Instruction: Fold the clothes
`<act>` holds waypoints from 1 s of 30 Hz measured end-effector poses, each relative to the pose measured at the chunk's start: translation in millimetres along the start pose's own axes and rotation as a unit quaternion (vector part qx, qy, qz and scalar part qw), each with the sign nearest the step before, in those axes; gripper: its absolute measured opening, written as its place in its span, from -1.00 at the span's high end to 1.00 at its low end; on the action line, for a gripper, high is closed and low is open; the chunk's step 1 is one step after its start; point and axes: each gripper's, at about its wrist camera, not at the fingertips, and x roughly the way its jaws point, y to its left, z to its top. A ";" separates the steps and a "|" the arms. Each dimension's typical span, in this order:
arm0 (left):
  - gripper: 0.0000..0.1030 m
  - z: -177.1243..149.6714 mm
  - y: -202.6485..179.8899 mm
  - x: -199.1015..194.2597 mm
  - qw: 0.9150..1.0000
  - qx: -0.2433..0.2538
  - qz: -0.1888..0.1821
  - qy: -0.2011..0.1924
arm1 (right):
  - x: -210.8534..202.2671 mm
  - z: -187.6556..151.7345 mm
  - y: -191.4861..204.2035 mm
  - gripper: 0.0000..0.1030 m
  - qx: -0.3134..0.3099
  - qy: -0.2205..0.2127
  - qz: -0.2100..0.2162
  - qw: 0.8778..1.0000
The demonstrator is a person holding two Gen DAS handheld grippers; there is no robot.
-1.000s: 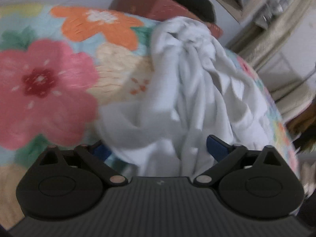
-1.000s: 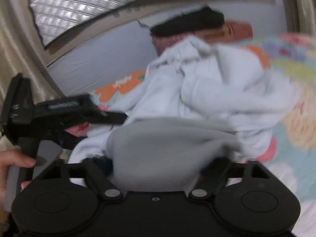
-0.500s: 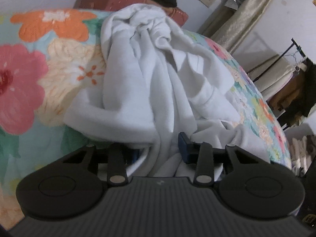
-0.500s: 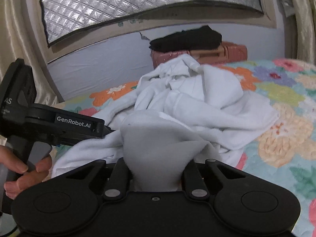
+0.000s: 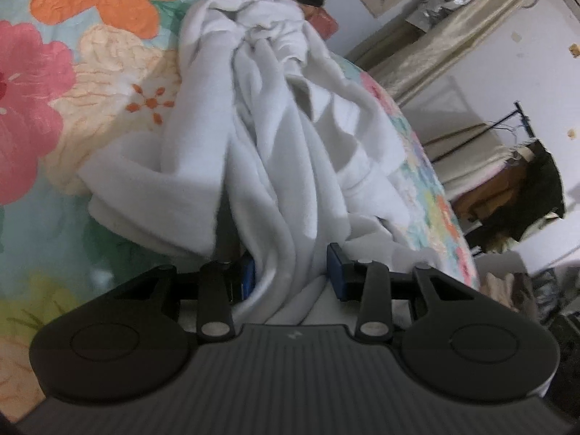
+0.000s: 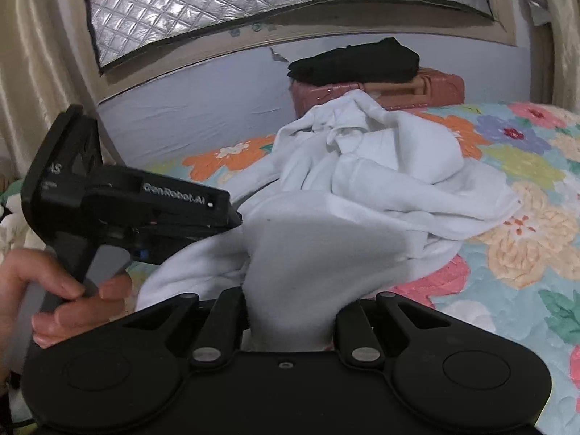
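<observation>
A crumpled white garment (image 5: 275, 137) lies bunched on a floral bedspread (image 5: 54, 101); it also shows in the right wrist view (image 6: 380, 181). My left gripper (image 5: 290, 275) is shut on a fold of its near edge, cloth bunched between the blue pads. My right gripper (image 6: 290, 311) is shut on another part of the near edge, and a flap of white cloth (image 6: 319, 253) stands up from between the fingers and hides their tips. The left gripper's body (image 6: 127, 210), held by a hand, is at the left in the right wrist view.
A reddish suitcase (image 6: 427, 87) with a folded black garment (image 6: 355, 61) on it stands at the back of the bed against the wall. A quilted silver window cover (image 6: 253, 3) and curtains are behind. A clothes rack (image 5: 514, 166) stands beyond the bed's right side.
Both grippers closed from open onto the white garment's near edge. The garment has been pulled a little toward me, and the left view has swung to the right.
</observation>
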 end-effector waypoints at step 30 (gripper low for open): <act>0.29 -12.3 -36.5 1.3 0.997 0.066 -0.021 0.022 | -17.2 7.8 -13.7 0.72 0.036 0.050 0.025 0.998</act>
